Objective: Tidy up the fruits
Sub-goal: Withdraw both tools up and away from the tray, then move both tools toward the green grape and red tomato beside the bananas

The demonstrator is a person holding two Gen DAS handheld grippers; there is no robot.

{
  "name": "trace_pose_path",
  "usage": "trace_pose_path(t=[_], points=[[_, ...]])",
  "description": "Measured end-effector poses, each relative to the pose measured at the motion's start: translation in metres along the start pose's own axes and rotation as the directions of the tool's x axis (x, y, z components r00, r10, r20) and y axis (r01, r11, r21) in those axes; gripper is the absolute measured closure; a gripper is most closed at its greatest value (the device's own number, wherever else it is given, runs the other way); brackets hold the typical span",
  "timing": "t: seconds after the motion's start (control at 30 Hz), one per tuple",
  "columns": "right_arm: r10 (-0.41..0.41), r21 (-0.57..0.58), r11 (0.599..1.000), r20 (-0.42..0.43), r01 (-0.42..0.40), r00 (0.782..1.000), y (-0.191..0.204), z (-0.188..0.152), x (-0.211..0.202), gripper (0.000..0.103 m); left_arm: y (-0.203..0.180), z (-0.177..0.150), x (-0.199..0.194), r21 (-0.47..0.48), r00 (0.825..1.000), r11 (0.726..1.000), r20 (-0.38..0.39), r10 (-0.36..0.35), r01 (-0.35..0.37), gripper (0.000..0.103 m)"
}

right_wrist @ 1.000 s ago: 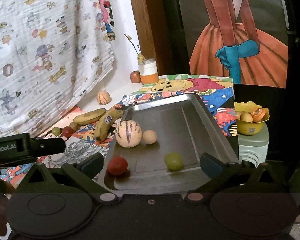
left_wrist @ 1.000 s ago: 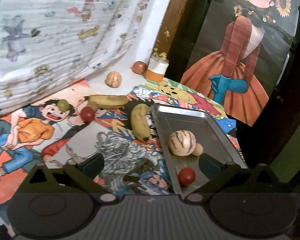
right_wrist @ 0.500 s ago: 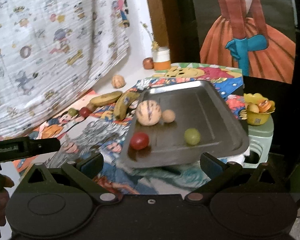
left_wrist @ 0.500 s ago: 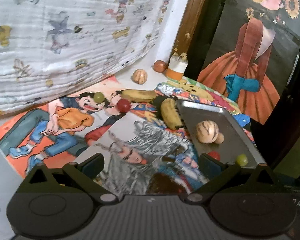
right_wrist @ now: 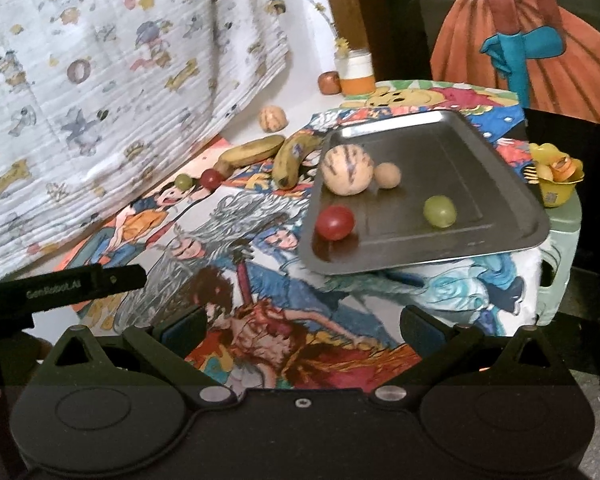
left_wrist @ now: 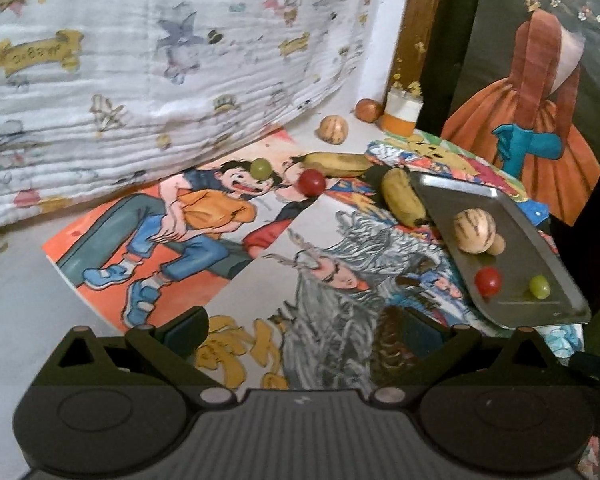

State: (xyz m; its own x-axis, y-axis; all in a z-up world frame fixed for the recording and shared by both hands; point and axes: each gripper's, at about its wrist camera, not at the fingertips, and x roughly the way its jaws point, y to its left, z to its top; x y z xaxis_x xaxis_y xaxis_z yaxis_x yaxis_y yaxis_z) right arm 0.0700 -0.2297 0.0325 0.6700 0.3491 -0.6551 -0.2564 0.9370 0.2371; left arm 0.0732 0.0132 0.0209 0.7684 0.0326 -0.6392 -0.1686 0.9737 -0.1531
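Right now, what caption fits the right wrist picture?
Four fruits sit on the metal tray; two bananas wait beside it.

Dull brushed metal tray (right_wrist: 500, 184), ribbed printed cloth (left_wrist: 140, 80), glossy red tomato (right_wrist: 334, 222)

Banana (right_wrist: 293, 156) hugs tray (right_wrist: 512, 184) left rim; right half bare.

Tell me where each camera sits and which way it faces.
Left wrist: behind the open left tongs, facing the cartoon tablecloth, metal tray on the right.
Right wrist: behind the open right tongs, facing the tray; the left tongs' finger juts in.
Shared: tray, striped melon, red and green grapes.
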Motion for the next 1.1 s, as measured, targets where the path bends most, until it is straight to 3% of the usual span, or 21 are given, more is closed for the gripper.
trace_pose_path(t=[0.43,0.63,0.83,1.0,1.1], points=[[0.023,-0.138,0.990,-0.037,-0.028,0.999,0.028,0.010,0.022,0.001,0.038,0.008,0.007,-0.069,0.998,0.996,0.001,0.063,-0.062,0.000],[0.029,-0.258,0.966,0.002,-0.028,1.000,0.044,0.030,0.033,0.001,0.048,0.021,0.017,-0.019,0.993,0.993,0.021,0.117,-0.117,0.000],[0.036,-0.383,0.923,0.035,-0.020,0.999,0.055,0.052,0.051,0.001,0.048,0.042,0.031,0.103,0.985,0.982,0.075,0.154,-0.161,0.000],[0.047,-0.517,0.856,0.096,0.010,0.994,0.067,0.069,0.072,0.001,0.051,0.064,0.048,0.174,0.989,0.977,0.106,0.108,-0.125,0.000],[0.054,-0.585,0.810,0.109,0.020,0.993,0.075,0.078,0.089,0.007,0.052,0.077,0.062,0.198,0.990,0.975,0.118,0.078,-0.101,0.000]])
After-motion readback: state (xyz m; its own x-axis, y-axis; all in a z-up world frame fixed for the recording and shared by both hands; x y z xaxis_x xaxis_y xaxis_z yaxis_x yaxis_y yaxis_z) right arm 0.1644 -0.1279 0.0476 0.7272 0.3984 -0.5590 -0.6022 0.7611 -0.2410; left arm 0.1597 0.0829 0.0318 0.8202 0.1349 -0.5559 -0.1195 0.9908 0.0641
